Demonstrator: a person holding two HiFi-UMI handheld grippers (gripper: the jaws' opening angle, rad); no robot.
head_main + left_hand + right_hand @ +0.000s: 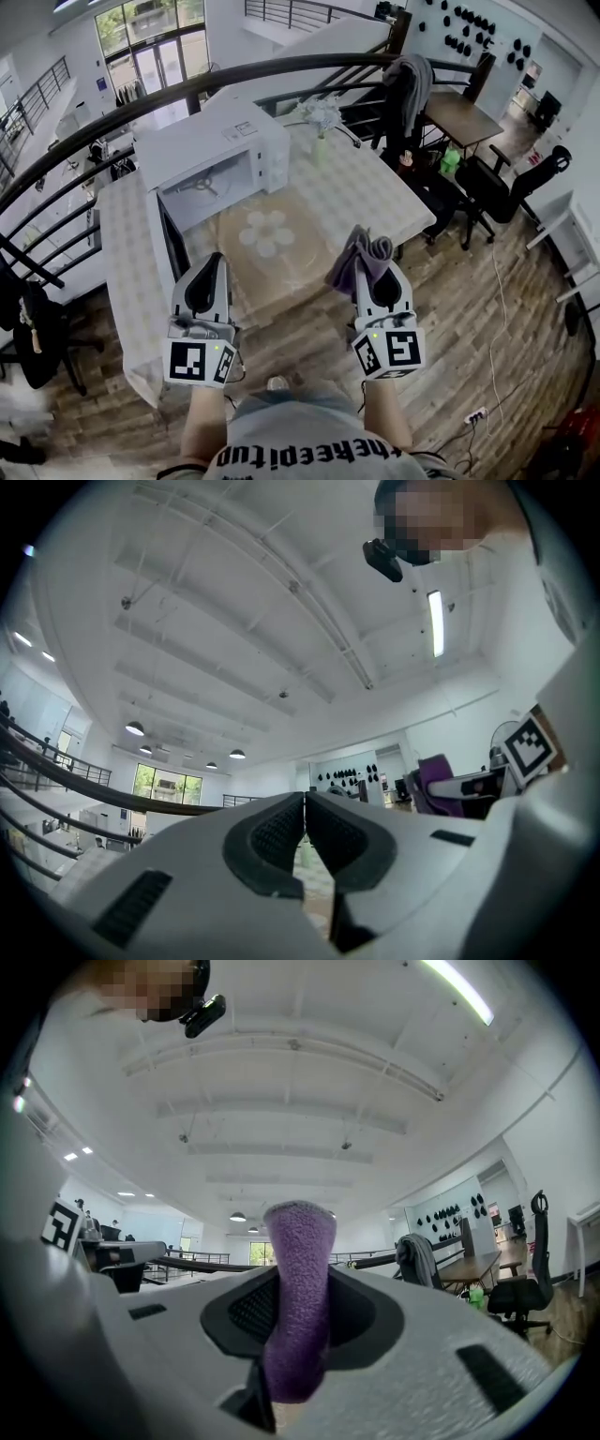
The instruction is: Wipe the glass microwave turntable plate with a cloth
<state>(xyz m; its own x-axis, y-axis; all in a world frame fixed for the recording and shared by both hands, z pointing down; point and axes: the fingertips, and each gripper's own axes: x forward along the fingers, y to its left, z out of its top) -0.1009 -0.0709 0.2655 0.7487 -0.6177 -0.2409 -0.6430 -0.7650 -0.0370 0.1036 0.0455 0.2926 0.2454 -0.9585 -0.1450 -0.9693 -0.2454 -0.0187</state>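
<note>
A white microwave [214,161] stands open at the back of the table, its dark door [172,246] swung out to the left. In front of it, on a tan mat [281,267], lies a pale round piece with a flower-like pattern [267,232], which looks like the glass plate. My left gripper [214,265] is held up over the table's near edge, tilted towards the ceiling, shut [303,819] and empty. My right gripper [362,251] is also raised, shut on a purple cloth [360,257] [298,1297] that sticks up between its jaws.
A vase of pale flowers [319,118] stands behind the microwave on the right. Black office chairs [502,187] and a wooden desk [461,116] stand to the right of the table. A dark curved railing [141,103] runs behind it.
</note>
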